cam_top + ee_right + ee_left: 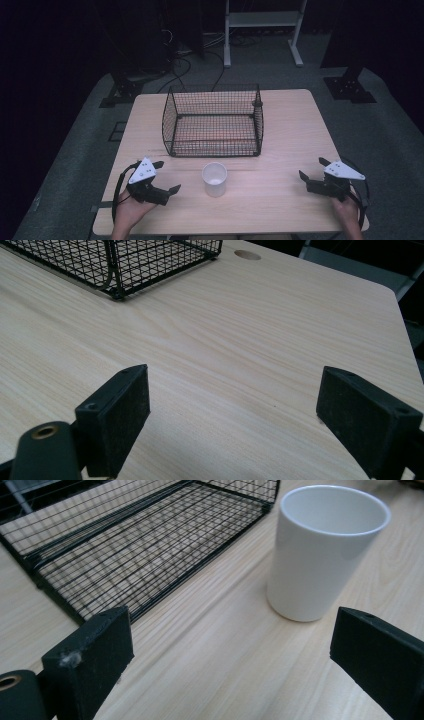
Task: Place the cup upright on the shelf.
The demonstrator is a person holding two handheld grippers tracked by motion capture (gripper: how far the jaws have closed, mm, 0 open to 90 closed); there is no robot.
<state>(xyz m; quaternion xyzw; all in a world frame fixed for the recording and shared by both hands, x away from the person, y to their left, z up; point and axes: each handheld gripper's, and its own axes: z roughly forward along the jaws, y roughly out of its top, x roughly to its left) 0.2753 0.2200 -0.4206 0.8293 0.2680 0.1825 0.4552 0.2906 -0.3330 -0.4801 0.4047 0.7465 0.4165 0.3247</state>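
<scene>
A white cup [214,178] stands upright and empty on the wooden table [280,200], just in front of a black wire basket [213,121]. My left gripper [166,176] is open to the left of the cup, with a gap between them. In the left gripper view the cup [324,550] stands ahead and slightly right of the wide-apart jaws, and the basket [135,540] lies beyond to the left. My right gripper [312,169] is open near the table's right edge, far from the cup, with nothing between its jaws. Its own view shows a basket corner [117,265].
A small round hole [247,254] sits in the tabletop near the far corner. The table's right edge [405,330] lies close to the right gripper. Beyond the table are a white frame stand [262,30], cables and dark floor.
</scene>
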